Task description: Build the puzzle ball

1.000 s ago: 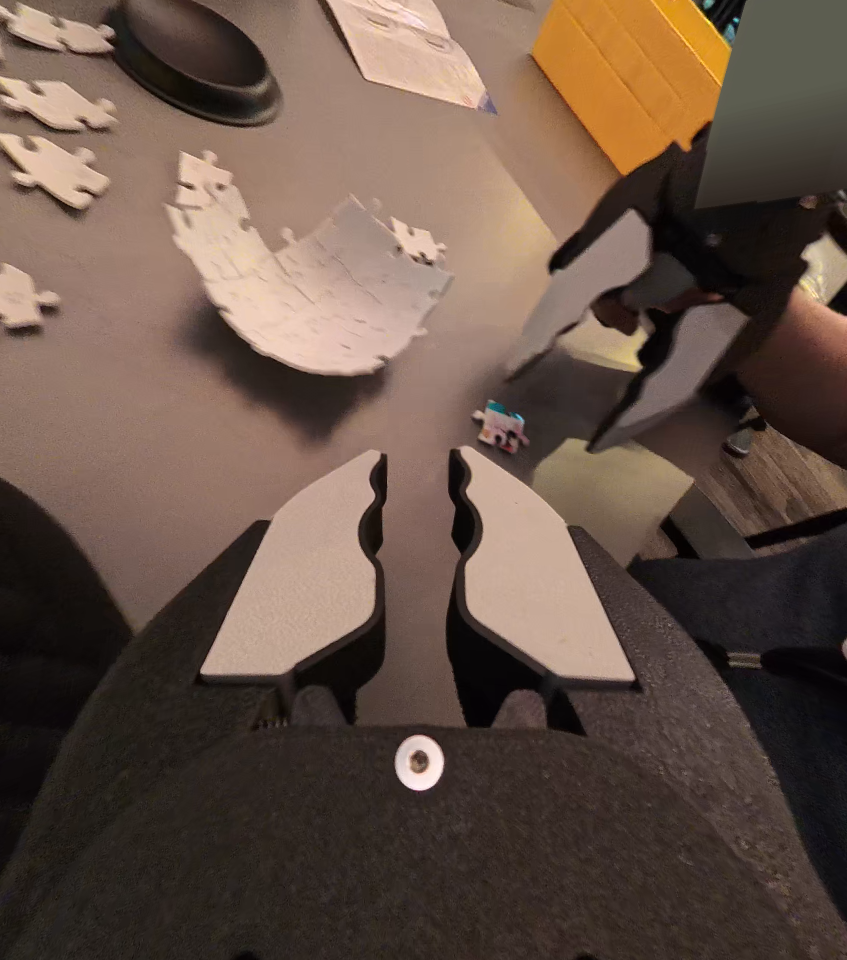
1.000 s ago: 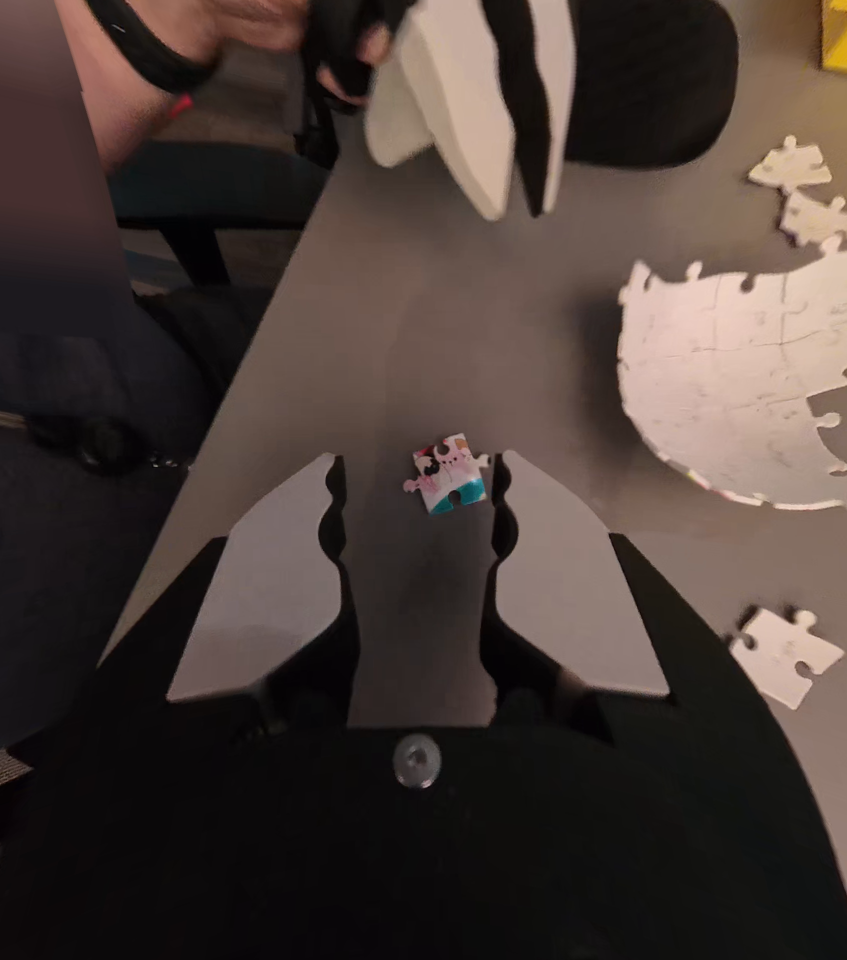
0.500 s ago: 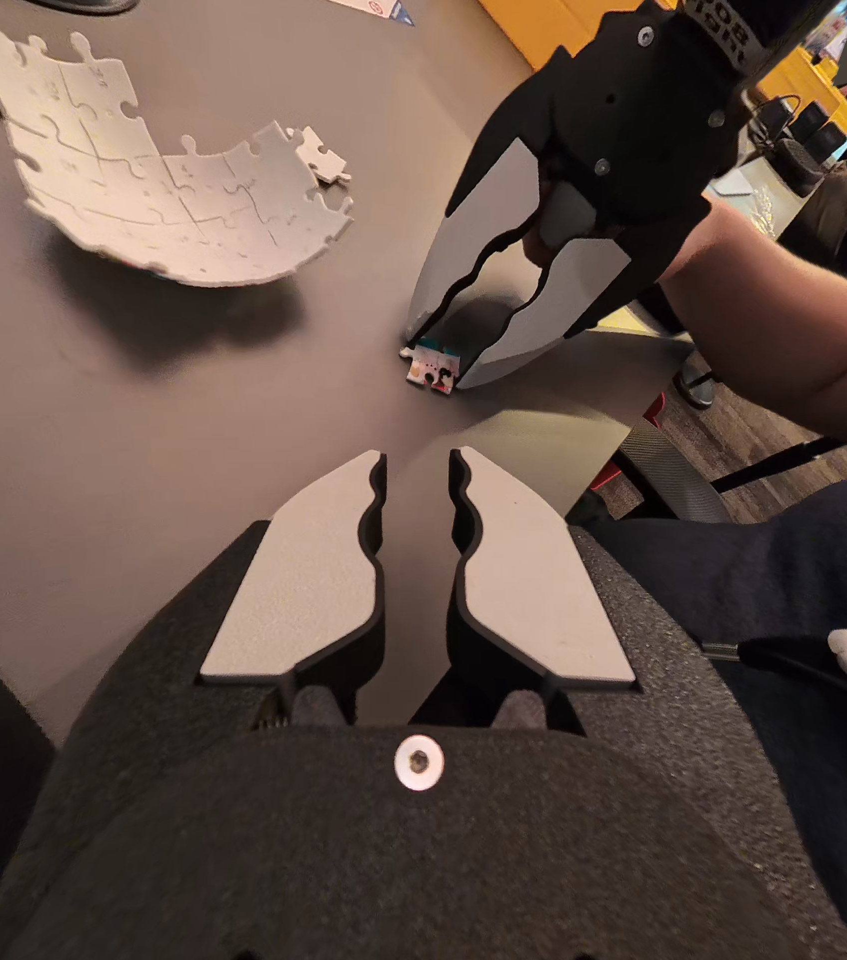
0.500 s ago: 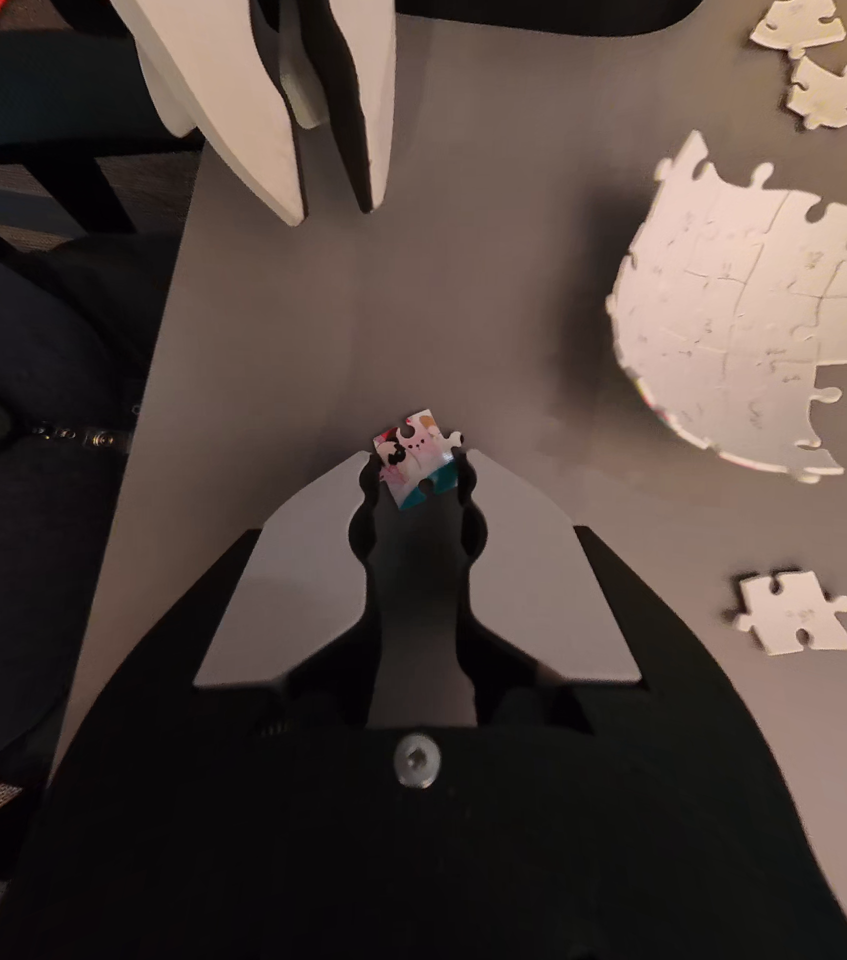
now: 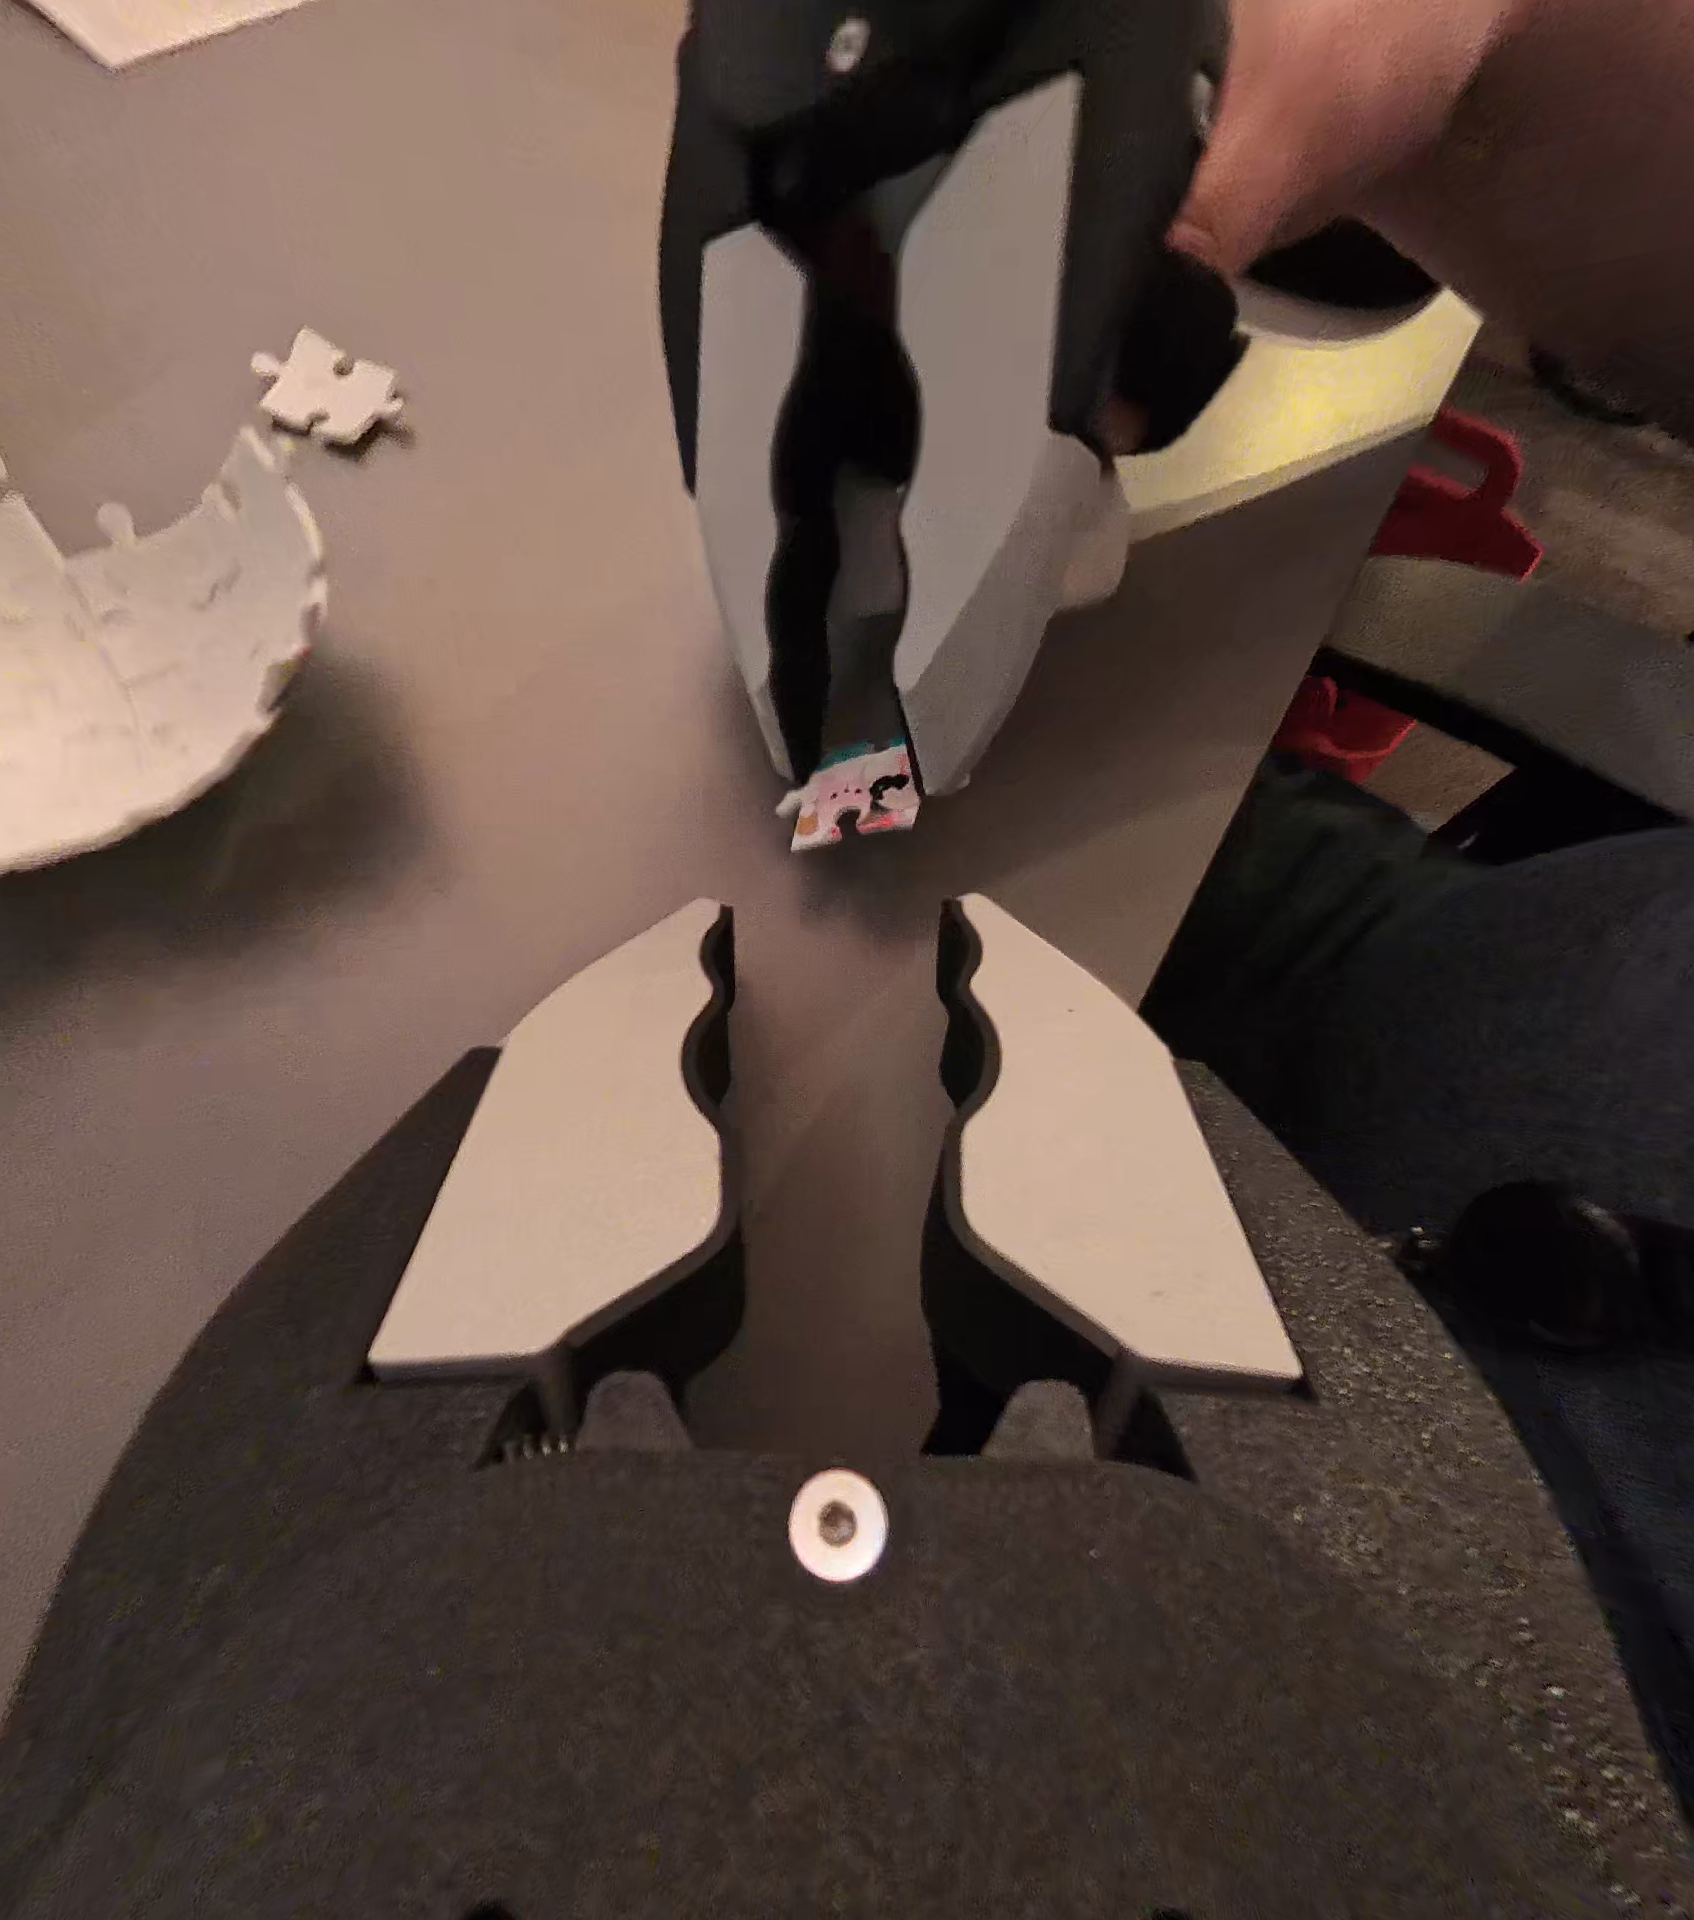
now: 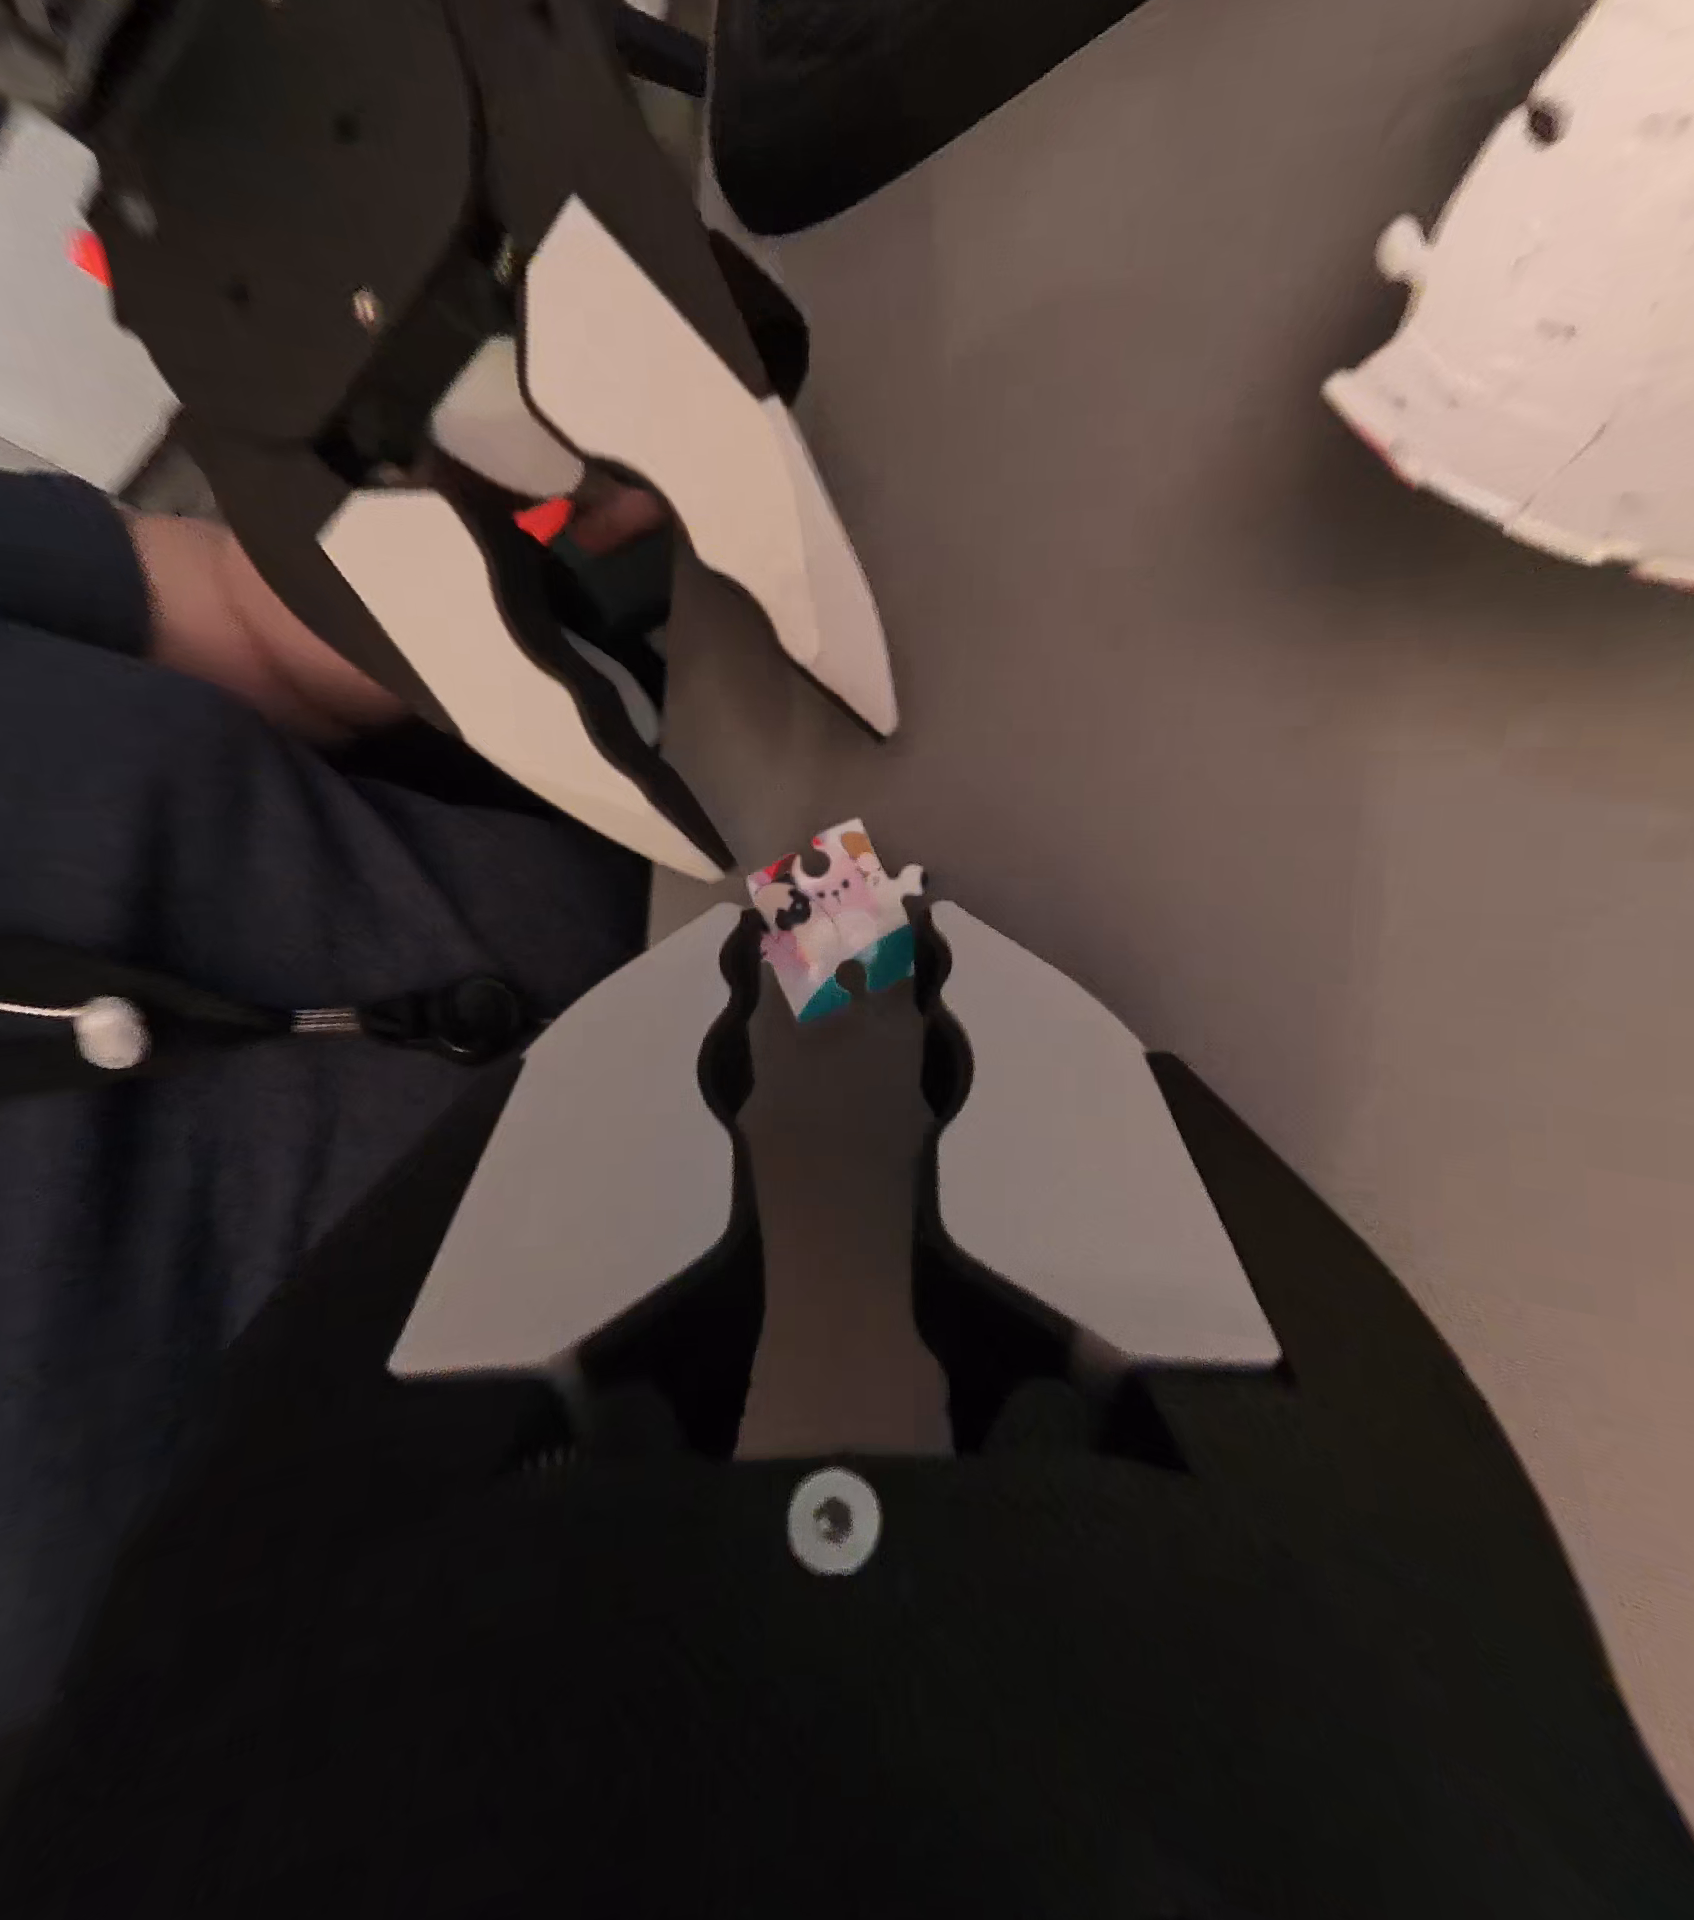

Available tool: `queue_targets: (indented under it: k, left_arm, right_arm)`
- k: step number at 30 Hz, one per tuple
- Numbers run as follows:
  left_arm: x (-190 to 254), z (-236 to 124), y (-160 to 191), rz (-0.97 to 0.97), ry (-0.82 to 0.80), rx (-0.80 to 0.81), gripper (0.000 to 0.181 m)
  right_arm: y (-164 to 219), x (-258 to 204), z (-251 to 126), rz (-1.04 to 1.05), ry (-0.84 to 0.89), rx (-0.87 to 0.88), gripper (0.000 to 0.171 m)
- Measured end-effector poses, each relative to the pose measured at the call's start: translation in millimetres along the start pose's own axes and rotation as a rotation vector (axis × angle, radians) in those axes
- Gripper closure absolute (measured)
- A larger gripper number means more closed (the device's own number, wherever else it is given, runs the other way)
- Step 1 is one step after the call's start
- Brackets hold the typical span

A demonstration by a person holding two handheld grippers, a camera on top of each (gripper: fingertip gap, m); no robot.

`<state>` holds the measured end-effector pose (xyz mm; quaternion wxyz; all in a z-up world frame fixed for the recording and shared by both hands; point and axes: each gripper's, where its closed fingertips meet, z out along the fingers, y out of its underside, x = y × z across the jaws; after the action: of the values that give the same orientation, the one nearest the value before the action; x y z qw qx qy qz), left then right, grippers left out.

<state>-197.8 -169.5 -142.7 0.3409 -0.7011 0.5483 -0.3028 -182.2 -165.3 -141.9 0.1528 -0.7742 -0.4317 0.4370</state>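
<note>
My right gripper [image 6: 832, 920] is shut on a small colourful puzzle piece [image 6: 838, 925] and holds it by two opposite edges, low over the grey table near its front edge. In the left wrist view the right gripper [image 5: 858, 774] comes down from above with the piece [image 5: 853, 805] at its tips. My left gripper [image 5: 838, 914] is open and empty, its tips just short of the piece. It also shows in the right wrist view [image 6: 796, 795], one fingertip almost touching the piece. The white, partly built ball shell [image 5: 43, 675] lies to the left, inner side up.
A loose white piece [image 5: 329, 390] lies beside the shell's rim. The table's edge [image 5: 1238, 935] runs close on the right, with a person's lap [image 5: 1445, 1039] beyond it. A white sheet [image 5: 147, 21] lies at the far side. The shell [image 6: 1601, 364] shows upper right in the right wrist view. My two grippers' fingertips are within a few centimetres of each other.
My right gripper has closed on the colourful piece. My left gripper has opened wider and swung in until its tips face the piece, leaving the shell off to the left.
</note>
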Motion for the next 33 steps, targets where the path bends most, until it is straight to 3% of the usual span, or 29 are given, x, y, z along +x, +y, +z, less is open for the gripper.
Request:
queue_targets:
  k: [4, 7, 12, 19, 23, 27, 30, 33]
  left_arm:
    - [5.3, 8.5, -0.2, 0.113, -0.018, -0.063, 0.142]
    - [-0.2, 9.3, -11.8, 0.227, -0.108, -0.023, 0.141]
    - [2.7, 10.1, -18.5, 0.376, -0.138, -0.011, 0.17]
    - [-0.7, 8.7, -28.0, 0.369, -0.074, 0.023, 0.178]
    - [-6.8, 8.7, -29.4, 0.3, -0.068, 0.018, 0.18]
    - [-12.6, 6.4, -29.5, 0.194, -0.04, -0.018, 0.18]
    - [-17.9, 6.2, -28.9, 0.134, -0.023, -0.064, 0.18]
    - [-21.9, 7.6, -30.3, 0.087, -0.01, -0.093, 0.18]
  right_arm:
    - [-2.3, -6.7, 0.2, 0.077, -0.126, 0.01, 0.142]
    - [-1.4, -16.1, 2.3, 0.096, -0.216, -0.006, 0.142]
    - [-3.4, -20.3, -2.1, 0.094, -0.282, 0.008, 0.143]
    - [-10.9, -17.2, -16.8, 0.103, -0.318, 0.07, 0.137]
    - [-21.1, 0.7, -38.5, 0.049, -0.21, 0.162, 0.133]
    - [-37.0, -11.2, -61.1, -0.269, -0.018, 0.253, 0.133]
    - [-42.1, -15.2, -59.1, -0.448, 0.175, 0.175, 0.134]
    - [-41.5, -8.0, -48.1, -0.489, 0.277, 0.052, 0.135]
